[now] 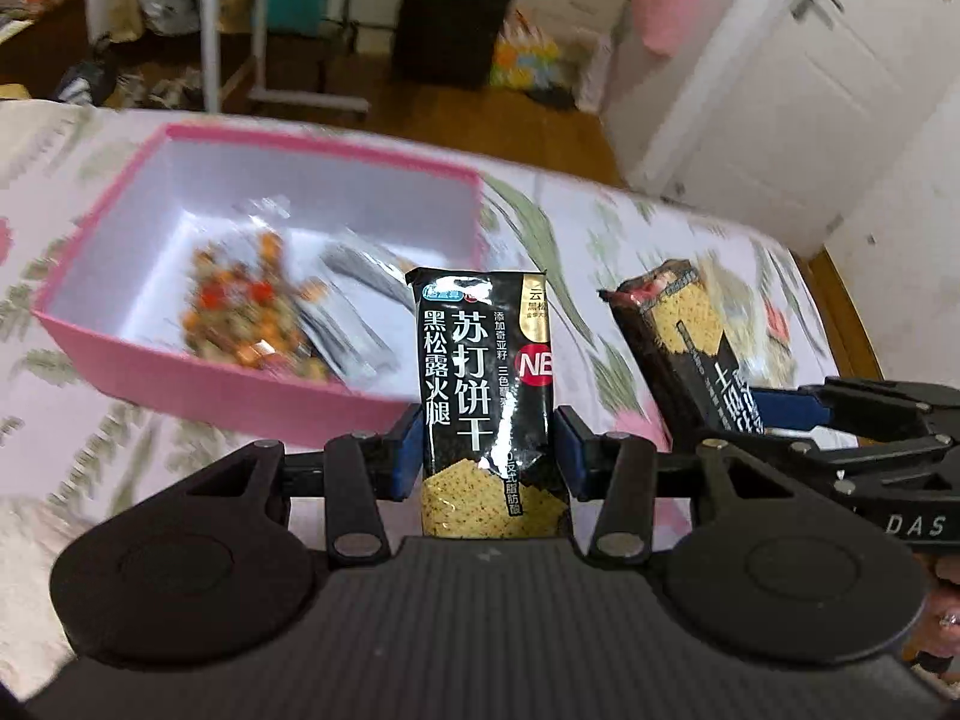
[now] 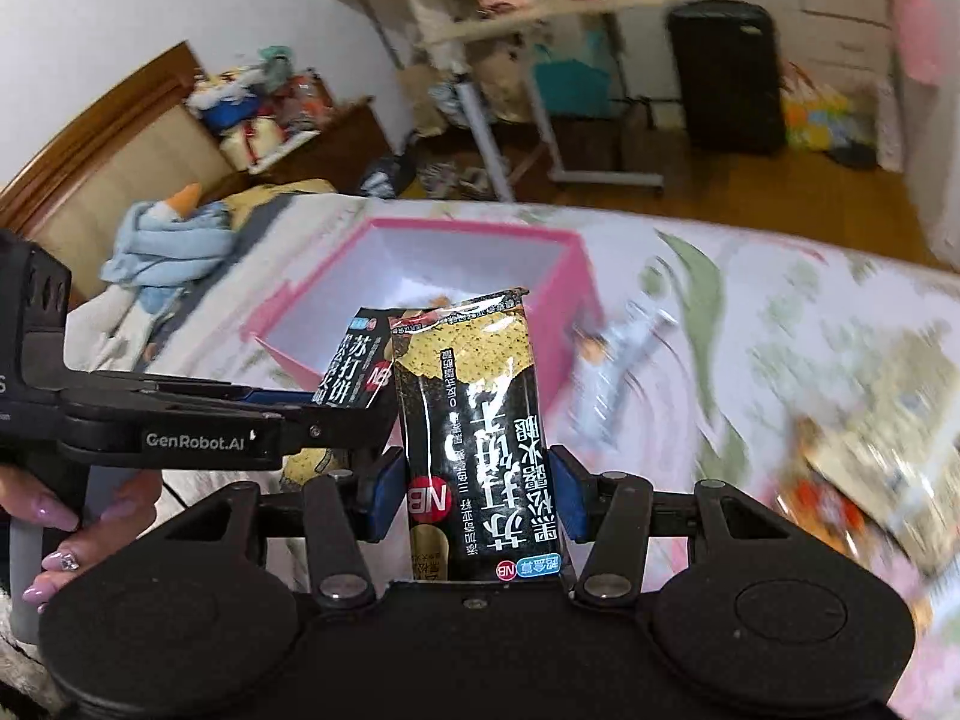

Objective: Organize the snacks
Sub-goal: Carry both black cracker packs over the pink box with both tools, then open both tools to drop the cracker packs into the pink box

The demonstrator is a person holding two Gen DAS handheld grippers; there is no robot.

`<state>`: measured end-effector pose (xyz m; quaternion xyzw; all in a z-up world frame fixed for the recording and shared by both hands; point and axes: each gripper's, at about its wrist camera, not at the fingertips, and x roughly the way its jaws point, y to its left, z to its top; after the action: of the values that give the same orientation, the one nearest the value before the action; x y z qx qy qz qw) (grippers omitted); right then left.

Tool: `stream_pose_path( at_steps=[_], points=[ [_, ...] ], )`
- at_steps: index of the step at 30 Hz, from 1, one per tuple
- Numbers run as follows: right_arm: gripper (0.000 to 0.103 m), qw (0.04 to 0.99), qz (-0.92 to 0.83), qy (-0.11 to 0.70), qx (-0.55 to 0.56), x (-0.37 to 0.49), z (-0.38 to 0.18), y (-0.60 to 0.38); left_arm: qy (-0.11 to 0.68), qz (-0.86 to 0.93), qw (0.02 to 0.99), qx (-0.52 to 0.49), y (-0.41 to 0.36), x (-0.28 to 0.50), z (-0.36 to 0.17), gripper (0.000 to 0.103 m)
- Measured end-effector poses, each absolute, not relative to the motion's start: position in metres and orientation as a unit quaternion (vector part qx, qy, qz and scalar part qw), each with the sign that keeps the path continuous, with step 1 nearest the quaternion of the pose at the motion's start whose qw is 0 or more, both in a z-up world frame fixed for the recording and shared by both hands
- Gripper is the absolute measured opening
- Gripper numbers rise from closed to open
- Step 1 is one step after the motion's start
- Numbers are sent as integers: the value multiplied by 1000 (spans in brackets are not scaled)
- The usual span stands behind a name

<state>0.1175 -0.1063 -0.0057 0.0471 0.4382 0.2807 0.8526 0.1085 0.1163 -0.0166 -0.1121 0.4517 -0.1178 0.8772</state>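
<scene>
My left gripper (image 1: pixel 487 450) is shut on a black soda cracker packet (image 1: pixel 483 384), held upright above the bed. My right gripper (image 2: pixel 477 495) is shut on a second black cracker packet (image 2: pixel 474 414), held upside down. Each gripper shows in the other's view: the right one (image 1: pixel 774 414) with its packet (image 1: pixel 690 336) to the right, the left one (image 2: pixel 288 399) with its packet (image 2: pixel 360 366) to the left. A pink box (image 1: pixel 210 372) with a white inside lies on the bed ahead and holds a clear bag of mixed snacks (image 1: pixel 252 300). The box also shows in the right wrist view (image 2: pixel 564 300).
The flowered bedspread (image 1: pixel 630 228) covers the bed. More snack packets (image 2: pixel 864 468) lie blurred on the bed to the right, one silver packet (image 2: pixel 624 354) beside the box. Blue clothes (image 2: pixel 168 240) lie by the headboard. Beyond the bed's edge are a rolling table and a black appliance (image 2: pixel 726 72).
</scene>
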Motion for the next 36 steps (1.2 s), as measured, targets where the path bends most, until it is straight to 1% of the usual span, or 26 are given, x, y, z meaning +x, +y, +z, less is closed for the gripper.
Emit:
stream_pose_path(
  at_steps=[3, 6, 11, 13, 17, 22, 25, 26, 29, 30, 32, 34, 36],
  points=[
    [56, 855, 290, 428, 34, 135, -1, -84, 438, -93, 887, -111, 135, 122, -11, 44],
    [56, 864, 275, 421, -17, 148, 4, -55, 429, -77, 892, -115, 152, 140, -10, 44],
    [56, 856, 283, 430, -44, 182, 1, -19, 431, -51, 894, -112, 175, 167, -18, 44],
    [56, 855, 281, 432, -56, 196, -10, -6, 438, -44, 890, -117, 183, 183, -28, 44],
    [56, 846, 279, 453, -33, 220, -37, 9, 430, -51, 890, -142, 199, 207, -49, 45],
    [56, 840, 281, 464, -13, 232, -65, 24, 443, -33, 887, -128, 206, 220, -71, 45],
    [56, 840, 275, 467, -34, 232, -77, 32, 452, -28, 881, -132, 209, 224, -83, 45],
    [56, 840, 271, 468, -45, 233, -80, 34, 455, -25, 880, -134, 209, 226, -87, 48],
    [59, 838, 276, 467, -53, 232, -86, 36, 448, -14, 885, -126, 207, 224, -91, 48],
    [61, 838, 277, 467, -50, 232, -87, 35, 447, -12, 887, -120, 206, 224, -91, 49],
    [63, 842, 278, 461, -46, 229, -84, 32, 441, -9, 891, -110, 204, 220, -87, 54],
    [71, 846, 282, 449, -47, 224, -76, 27, 437, -14, 892, -111, 205, 216, -81, 54],
    [72, 855, 279, 435, -47, 217, -66, 19, 435, -23, 893, -114, 205, 211, -71, 55]
  ],
)
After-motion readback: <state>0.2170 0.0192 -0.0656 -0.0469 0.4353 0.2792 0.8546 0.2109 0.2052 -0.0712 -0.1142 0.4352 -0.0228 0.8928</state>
